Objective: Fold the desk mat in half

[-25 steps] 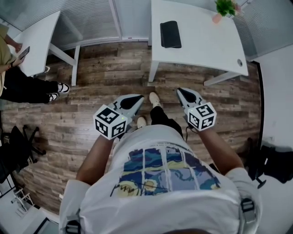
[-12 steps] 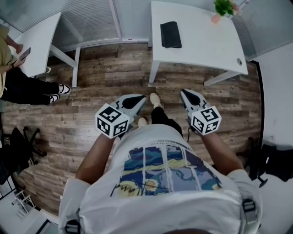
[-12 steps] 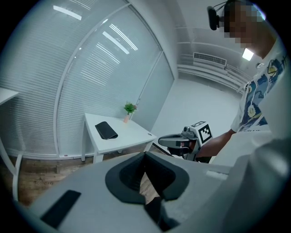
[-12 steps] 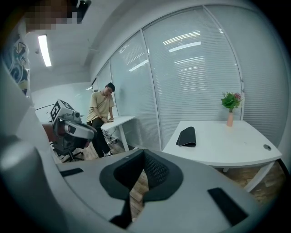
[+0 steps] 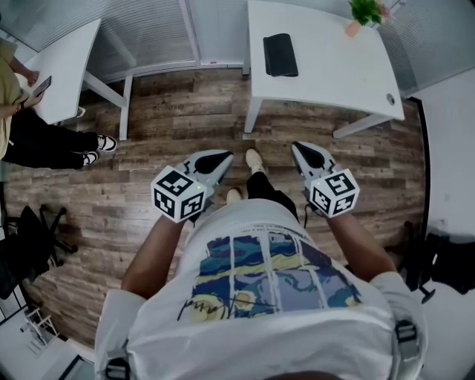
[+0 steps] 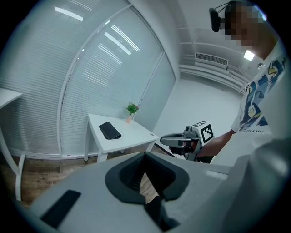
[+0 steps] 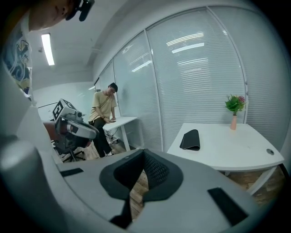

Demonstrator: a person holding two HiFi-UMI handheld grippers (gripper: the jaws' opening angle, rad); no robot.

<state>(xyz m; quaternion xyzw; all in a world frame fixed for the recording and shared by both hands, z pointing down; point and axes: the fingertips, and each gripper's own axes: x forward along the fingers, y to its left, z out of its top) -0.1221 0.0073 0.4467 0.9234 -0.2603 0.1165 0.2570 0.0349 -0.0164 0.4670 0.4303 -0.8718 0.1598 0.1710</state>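
Note:
The black desk mat (image 5: 280,54) lies folded over on the white desk (image 5: 334,74), far ahead of me across the wood floor. It also shows in the left gripper view as a dark mat (image 6: 110,130) and in the right gripper view as the mat (image 7: 190,139). Both grippers hang close to my body, well away from the desk. My left gripper (image 5: 215,158) is shut with nothing in it. My right gripper (image 5: 303,151) is shut and holds nothing either. In each gripper view the jaws meet at a point over bare floor.
A potted plant in a pink vase (image 5: 362,15) stands at the desk's far corner. A second white desk (image 5: 63,63) is at the left, with a person in a yellow shirt (image 5: 11,104) leaning beside it. A black chair (image 5: 30,241) stands at the lower left.
Both grippers have only drifted slightly in front of my body. The mat has not moved on the desk.

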